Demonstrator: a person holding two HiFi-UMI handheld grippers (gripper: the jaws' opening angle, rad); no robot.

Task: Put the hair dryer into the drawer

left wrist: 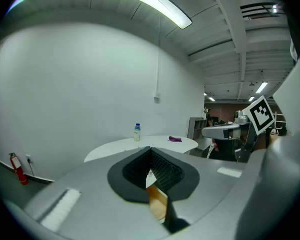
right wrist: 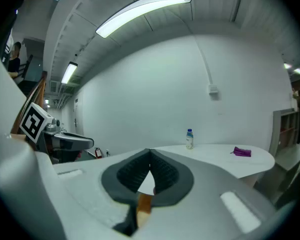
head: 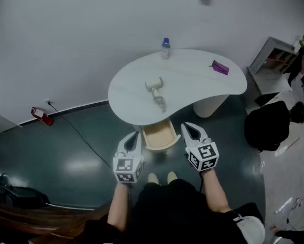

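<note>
Your left gripper (head: 135, 138) and right gripper (head: 191, 129) are pressed together, empty; dryer (head: 154, 86) lies mid-frame above both, past the drawer (head: 158, 135), handle seemingly toward you.

The hair dryer (head: 156, 89) lies on the table (head: 192, 80), near the open drawer (head: 157, 137).

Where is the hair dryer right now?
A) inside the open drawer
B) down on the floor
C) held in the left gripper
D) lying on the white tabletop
D: the hair dryer lies on top of the white table, beyond the open drawer, which has nothing in it.
</note>
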